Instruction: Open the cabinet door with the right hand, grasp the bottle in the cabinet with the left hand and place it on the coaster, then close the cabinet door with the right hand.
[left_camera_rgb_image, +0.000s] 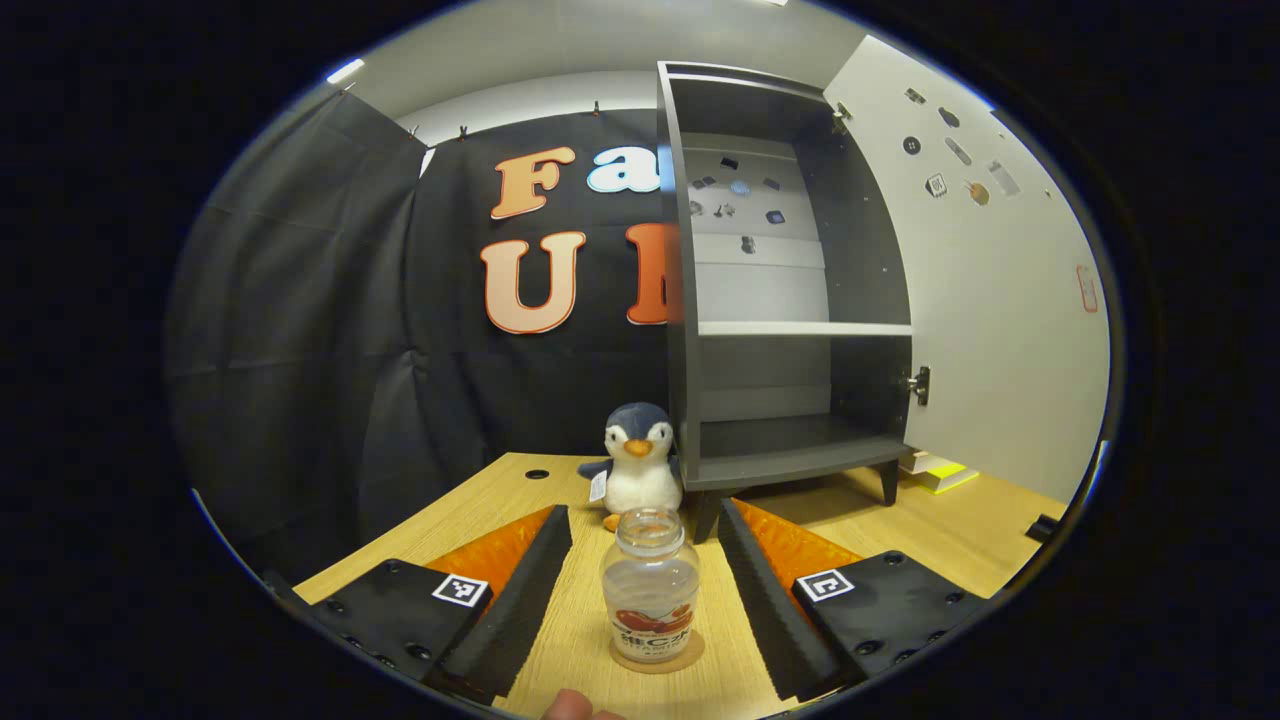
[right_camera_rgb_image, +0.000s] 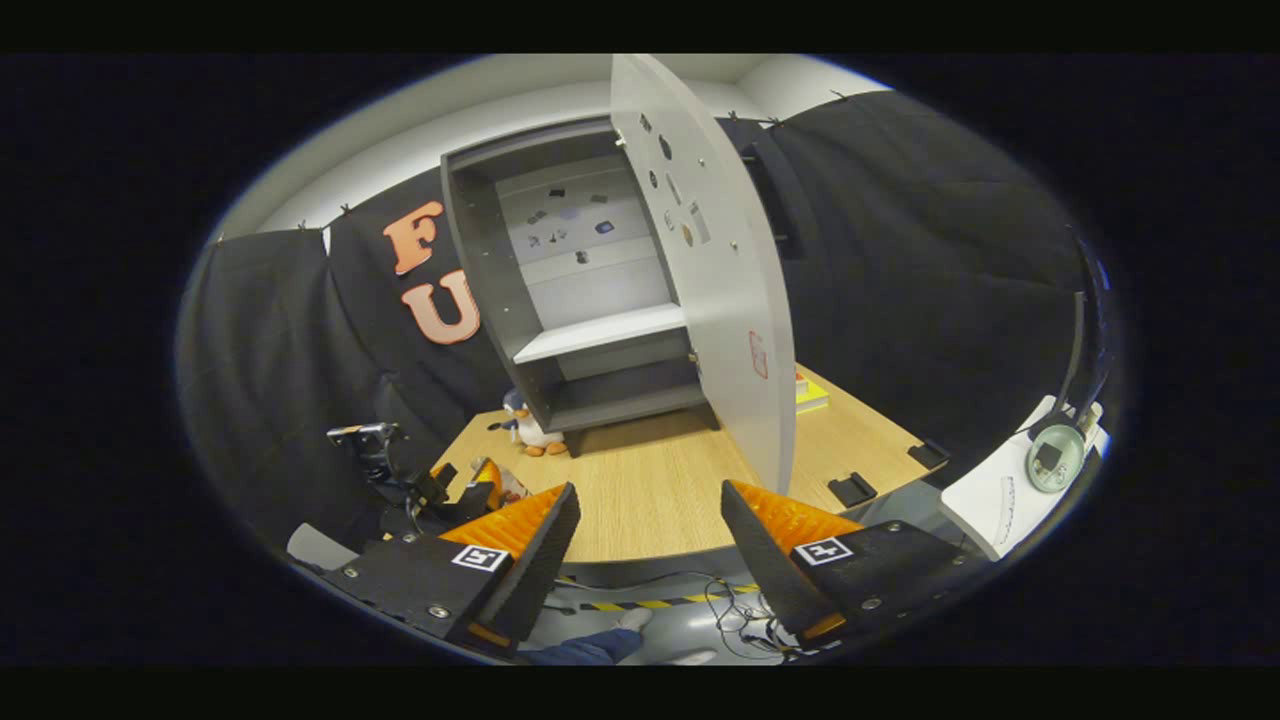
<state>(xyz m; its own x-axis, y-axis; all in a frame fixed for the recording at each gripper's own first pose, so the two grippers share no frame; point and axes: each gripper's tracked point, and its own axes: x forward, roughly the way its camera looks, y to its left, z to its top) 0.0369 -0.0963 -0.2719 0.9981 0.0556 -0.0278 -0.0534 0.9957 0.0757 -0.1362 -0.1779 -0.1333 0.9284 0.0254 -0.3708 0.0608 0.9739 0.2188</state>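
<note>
Bottle (left_camera_rgb_image: 650, 586): it stands upright on the table, its long axis vertical and its open mouth pointing up. It has no cap. The body is clear, with a printed label on the lower part.
Coaster (left_camera_rgb_image: 690, 655): a thin round brown disc lying flat under the bottle; its edge shows around the bottle's base.
Left gripper (left_camera_rgb_image: 645, 570): its two fingers are spread wide, one on each side of the bottle. In the left gripper view there is a clear gap between each black pad and the glass, so the fingers do not touch the bottle and hold nothing.
Fingertip (left_camera_rgb_image: 572, 704): a part of the person's finger shows at the bottom edge, just in front of the coaster.
Toy penguin (left_camera_rgb_image: 638, 460): a plush figure standing behind the bottle, just beside the cabinet's left front leg.
Cabinet (left_camera_rgb_image: 780, 300): dark grey, standing on the table beyond the bottle. Its front is open, and the shelf and bottom compartment are seen inside.
Cabinet door (right_camera_rgb_image: 715, 270): light grey, swung wide open on the right side of the cabinet.
Right gripper (right_camera_rgb_image: 650, 545): its fingers are wide apart and nothing is between them. It is held well back from the table (right_camera_rgb_image: 650, 490), near the table's front edge, and faces the open door.
</note>
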